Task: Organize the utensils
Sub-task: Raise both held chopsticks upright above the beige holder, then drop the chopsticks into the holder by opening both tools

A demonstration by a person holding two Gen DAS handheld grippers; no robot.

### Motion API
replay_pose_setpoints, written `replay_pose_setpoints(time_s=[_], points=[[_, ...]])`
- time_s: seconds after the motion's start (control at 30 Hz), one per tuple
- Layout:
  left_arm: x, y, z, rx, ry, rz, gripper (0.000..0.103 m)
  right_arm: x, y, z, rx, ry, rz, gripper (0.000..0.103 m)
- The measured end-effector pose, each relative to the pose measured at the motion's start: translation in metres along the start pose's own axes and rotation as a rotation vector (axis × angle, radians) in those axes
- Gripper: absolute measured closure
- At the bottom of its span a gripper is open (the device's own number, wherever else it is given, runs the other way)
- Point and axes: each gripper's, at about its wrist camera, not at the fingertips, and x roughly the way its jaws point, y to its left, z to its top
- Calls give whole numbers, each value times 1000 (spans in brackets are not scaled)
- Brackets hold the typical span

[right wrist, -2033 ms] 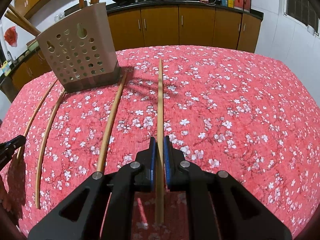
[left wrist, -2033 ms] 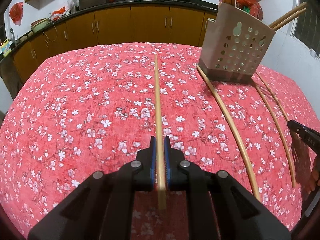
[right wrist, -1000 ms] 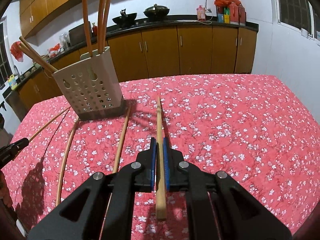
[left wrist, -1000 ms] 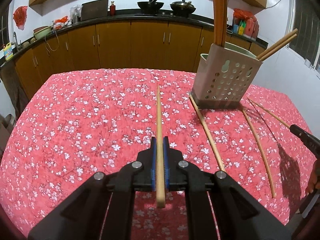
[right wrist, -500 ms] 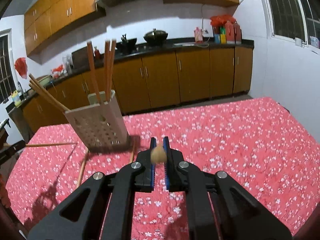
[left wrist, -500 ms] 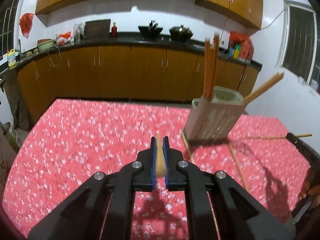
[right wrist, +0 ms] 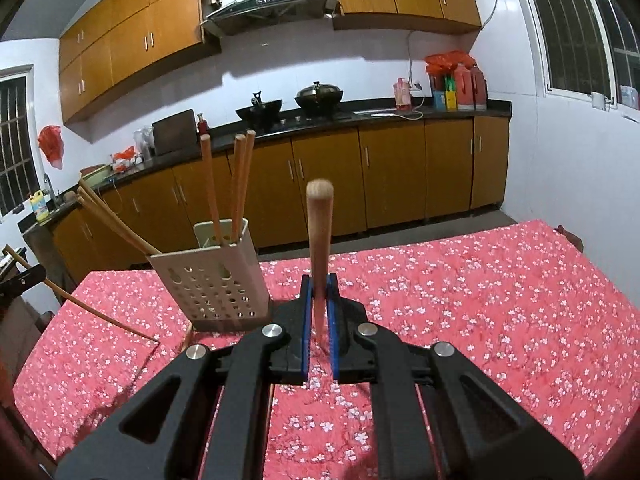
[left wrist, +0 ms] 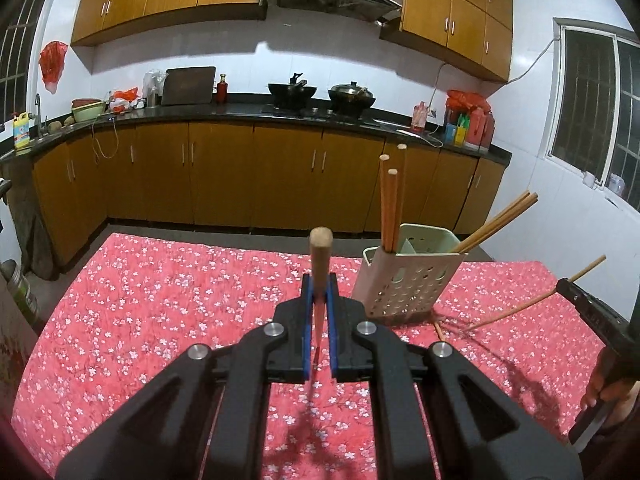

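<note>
My left gripper (left wrist: pixel 319 300) is shut on a wooden chopstick (left wrist: pixel 320 258) that points up and away, lifted above the table. My right gripper (right wrist: pixel 319 304) is shut on another wooden chopstick (right wrist: pixel 319 236), also raised. A pale perforated utensil holder (left wrist: pixel 408 276) stands on the table to the right of the left gripper and holds several chopsticks; in the right wrist view the holder (right wrist: pixel 212 280) is to the left. The right gripper's chopstick (left wrist: pixel 532 304) shows slanting at the right of the left wrist view. One chopstick (left wrist: pixel 439 330) lies on the cloth beside the holder.
The table wears a red floral cloth (left wrist: pixel 160 300). Brown kitchen cabinets (left wrist: pixel 224 176) and a dark counter with two woks (left wrist: pixel 292 90) run behind it. The left gripper with its chopstick (right wrist: pixel 92 312) shows at the left edge of the right wrist view.
Both grippers have lifted their chopsticks off the cloth and tilted upward, so the sticks now point up toward the cabinets. The table has dropped lower in both views.
</note>
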Motion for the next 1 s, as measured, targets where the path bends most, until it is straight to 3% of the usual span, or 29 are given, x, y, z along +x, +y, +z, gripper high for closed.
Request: replay_pose_setpoints(time_s=[0.23, 0.5, 0.7, 1.0], points=[[-17, -19, 18, 27, -48, -69, 96, -19, 9, 29, 24, -54, 104, 95], [-41, -53, 47, 84, -130, -171, 96, -45, 30, 70, 46, -183, 254, 95], [-48, -65, 75, 81, -219, -185, 96, -43, 47, 87, 18, -279, 260, 95], [-29, -68, 104, 3, -313, -154, 96, -15, 53, 91, 17, -302, 227, 95]])
